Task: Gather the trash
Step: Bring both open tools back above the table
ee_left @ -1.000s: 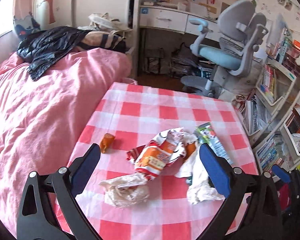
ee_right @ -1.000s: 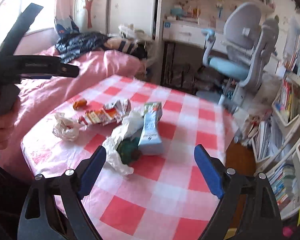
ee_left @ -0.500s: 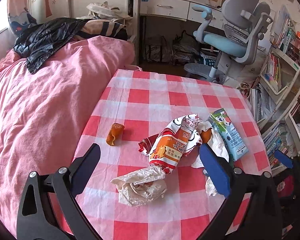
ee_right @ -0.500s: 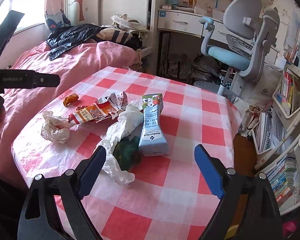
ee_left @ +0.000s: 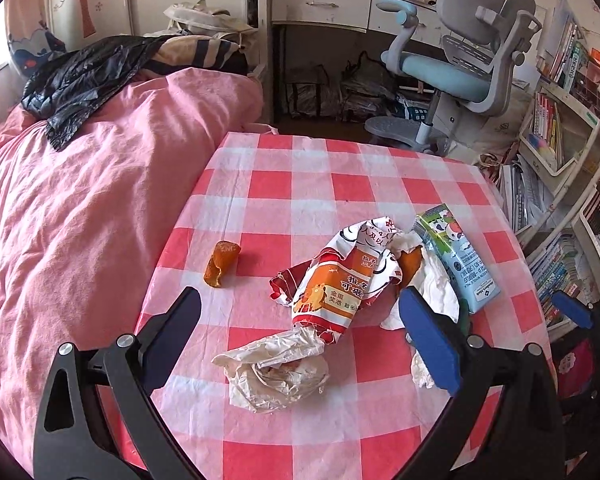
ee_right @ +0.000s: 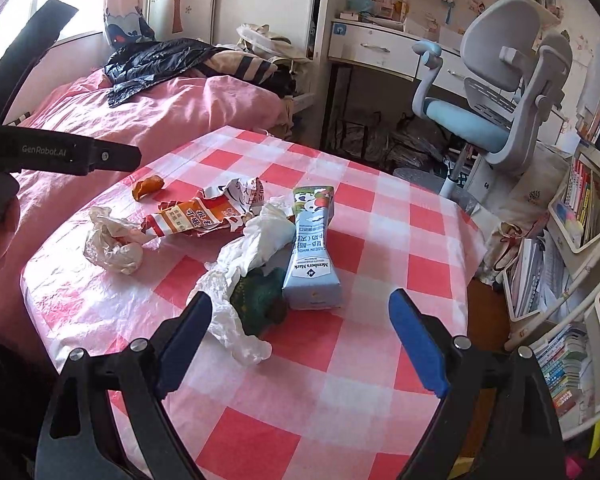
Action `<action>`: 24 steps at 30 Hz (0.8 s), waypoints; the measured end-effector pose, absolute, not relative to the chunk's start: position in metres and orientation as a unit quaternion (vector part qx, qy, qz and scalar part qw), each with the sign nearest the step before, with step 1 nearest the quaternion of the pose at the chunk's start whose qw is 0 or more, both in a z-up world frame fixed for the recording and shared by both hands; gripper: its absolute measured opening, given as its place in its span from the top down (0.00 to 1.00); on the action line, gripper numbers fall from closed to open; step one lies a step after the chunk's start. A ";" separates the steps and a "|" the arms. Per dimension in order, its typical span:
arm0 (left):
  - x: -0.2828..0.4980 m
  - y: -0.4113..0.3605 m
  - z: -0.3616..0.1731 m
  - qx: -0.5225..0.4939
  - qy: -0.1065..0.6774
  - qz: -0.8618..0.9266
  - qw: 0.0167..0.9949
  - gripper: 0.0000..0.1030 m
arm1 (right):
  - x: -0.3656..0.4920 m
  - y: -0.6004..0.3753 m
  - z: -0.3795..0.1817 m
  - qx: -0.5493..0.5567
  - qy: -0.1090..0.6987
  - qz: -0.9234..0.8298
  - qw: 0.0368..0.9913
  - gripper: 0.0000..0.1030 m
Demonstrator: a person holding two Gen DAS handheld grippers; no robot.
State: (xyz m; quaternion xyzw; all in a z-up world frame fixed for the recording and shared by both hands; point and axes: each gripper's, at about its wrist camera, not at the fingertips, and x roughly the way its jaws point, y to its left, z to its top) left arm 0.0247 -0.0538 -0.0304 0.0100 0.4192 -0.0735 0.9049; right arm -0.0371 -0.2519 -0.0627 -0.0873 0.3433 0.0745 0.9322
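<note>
Hiding under white tissue [ee_right: 256,240] | dark green lump [ee_right: 260,298], unidentifiable

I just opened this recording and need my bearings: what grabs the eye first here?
A heap of trash on the red-checked table: a crumpled orange snack wrapper, a blue milk carton lying flat beside white tissue, and a balled plastic bag at the near edge. An orange peel lies apart, toward the pink bed. Both tongs, left and right, hover open above it.

Checked table [ee_left: 292,184] carries milk carton [ee_right: 314,248], wrapper [ee_left: 340,280], orange peel [ee_left: 221,262]
</note>
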 end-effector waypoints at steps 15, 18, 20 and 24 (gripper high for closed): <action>0.026 -0.053 -0.033 0.013 0.422 -0.072 0.904 0.07 | -0.036 -0.243 -0.065 -0.106 0.345 0.081 0.929 0.16; 0.026 -0.053 -0.033 0.015 0.422 -0.072 0.904 0.07 | -0.036 -0.243 -0.065 -0.107 0.345 0.081 0.929 0.16; 0.026 -0.052 -0.034 0.014 0.422 -0.072 0.904 0.07 | -0.036 -0.243 -0.065 -0.106 0.345 0.081 0.929 0.16; 0.026 -0.052 -0.034 0.015 0.422 -0.071 0.904 0.07 | -0.036 -0.243 -0.065 -0.107 0.345 0.082 0.929 0.16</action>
